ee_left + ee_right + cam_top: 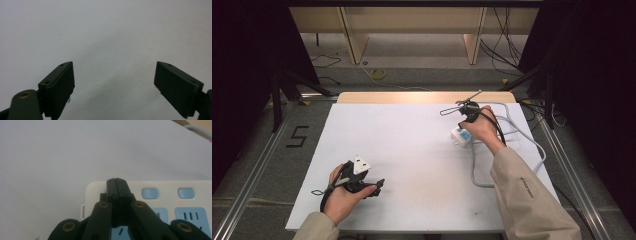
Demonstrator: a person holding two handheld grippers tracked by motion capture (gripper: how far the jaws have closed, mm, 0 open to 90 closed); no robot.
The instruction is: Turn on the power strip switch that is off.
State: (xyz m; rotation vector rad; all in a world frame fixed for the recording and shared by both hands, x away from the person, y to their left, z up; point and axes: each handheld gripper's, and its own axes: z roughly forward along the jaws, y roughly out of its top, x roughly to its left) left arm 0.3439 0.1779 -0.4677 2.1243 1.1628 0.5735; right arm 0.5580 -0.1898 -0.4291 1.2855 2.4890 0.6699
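The power strip (155,202) is seen at the table's (412,150) far right, directly beneath the right gripper (116,185), whose jaws are pressed together over its switch row; the left gripper (113,82), spread and empty, is held well apart near-left.

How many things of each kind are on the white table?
Grippers: 2 — left gripper, right gripper
Power strips: 1 — white power strip with blue buttons
Grey cables: 1 — grey cable
Total: 4
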